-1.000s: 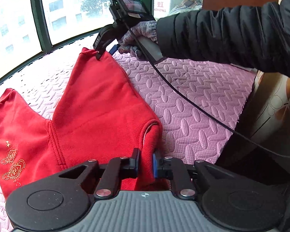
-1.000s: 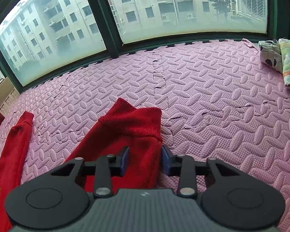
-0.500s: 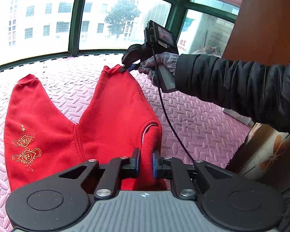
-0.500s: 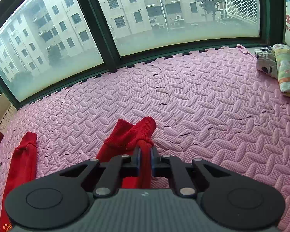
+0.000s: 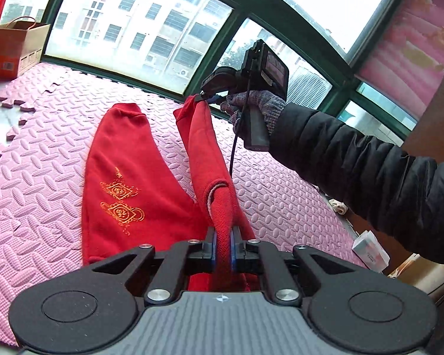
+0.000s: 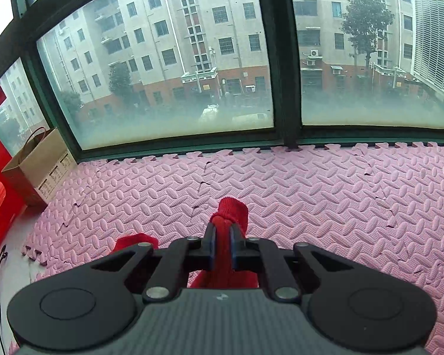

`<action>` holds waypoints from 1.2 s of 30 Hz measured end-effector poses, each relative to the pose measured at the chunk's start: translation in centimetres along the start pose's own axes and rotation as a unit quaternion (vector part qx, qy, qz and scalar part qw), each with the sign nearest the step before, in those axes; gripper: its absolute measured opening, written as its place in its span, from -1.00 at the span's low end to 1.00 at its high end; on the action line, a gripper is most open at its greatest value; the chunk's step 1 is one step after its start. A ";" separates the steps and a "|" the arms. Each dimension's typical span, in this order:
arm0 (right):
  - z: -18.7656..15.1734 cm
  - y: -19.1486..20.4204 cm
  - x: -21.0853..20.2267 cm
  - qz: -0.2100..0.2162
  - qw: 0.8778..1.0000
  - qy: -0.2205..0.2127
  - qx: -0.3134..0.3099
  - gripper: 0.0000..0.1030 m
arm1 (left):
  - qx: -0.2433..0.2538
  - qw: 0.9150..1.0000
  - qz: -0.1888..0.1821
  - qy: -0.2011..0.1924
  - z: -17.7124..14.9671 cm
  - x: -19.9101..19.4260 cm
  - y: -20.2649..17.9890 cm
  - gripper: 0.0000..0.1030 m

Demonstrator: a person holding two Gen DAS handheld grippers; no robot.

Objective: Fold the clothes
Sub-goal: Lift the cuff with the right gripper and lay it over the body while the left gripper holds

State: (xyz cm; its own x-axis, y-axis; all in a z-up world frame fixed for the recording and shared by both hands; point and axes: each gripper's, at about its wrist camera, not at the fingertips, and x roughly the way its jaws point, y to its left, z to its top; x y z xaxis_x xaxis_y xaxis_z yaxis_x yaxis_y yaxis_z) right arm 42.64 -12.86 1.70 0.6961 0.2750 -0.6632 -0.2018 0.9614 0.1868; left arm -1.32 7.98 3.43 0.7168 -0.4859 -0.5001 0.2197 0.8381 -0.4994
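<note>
1. Sitting at the far left by the window, a brown paper bag (image 5: 13,46) rests at the edge of the pink foam mat (image 5: 38,177).
2. On the mat lie red trousers (image 5: 124,177): one leg flat, bearing a gold embroidered emblem (image 5: 120,199), the other leg raised off the mat as a taut ridge.
3. At the near end, the left gripper (image 5: 222,250) is closing, its blue pads pinching the bunched waist edge.
4. At the far end, the right gripper (image 5: 205,97) is clamped on the raised leg's cuff, held by a gloved hand (image 5: 251,112) in a black padded sleeve (image 5: 370,171).
5. The right wrist view shows red cuff fabric squeezed between the pads.
</note>
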 end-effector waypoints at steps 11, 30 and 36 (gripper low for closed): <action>-2.8 11.7 1.2 0.027 0.998 0.010 -0.060 -0.84 | -0.069 0.997 0.019 -0.015 -1.8 -2.8 3.5 -0.83; -6.3 11.2 -2.1 0.096 0.977 0.090 -0.165 -0.46 | -0.115 0.993 0.030 -0.017 -2.3 -3.6 6.3 -0.83; -9.5 9.3 -7.0 0.121 0.971 0.097 -0.182 -0.40 | -0.141 0.989 0.045 0.004 -2.9 -3.5 7.5 -0.81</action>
State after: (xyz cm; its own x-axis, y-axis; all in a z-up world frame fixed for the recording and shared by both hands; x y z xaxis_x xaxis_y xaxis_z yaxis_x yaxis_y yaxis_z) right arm 29.36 -5.87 1.22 0.4626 0.4531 -0.7621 -0.5977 0.7942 0.1095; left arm -4.10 15.29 -0.62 0.7191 -0.4150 -0.5574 -0.0394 0.7765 -0.6289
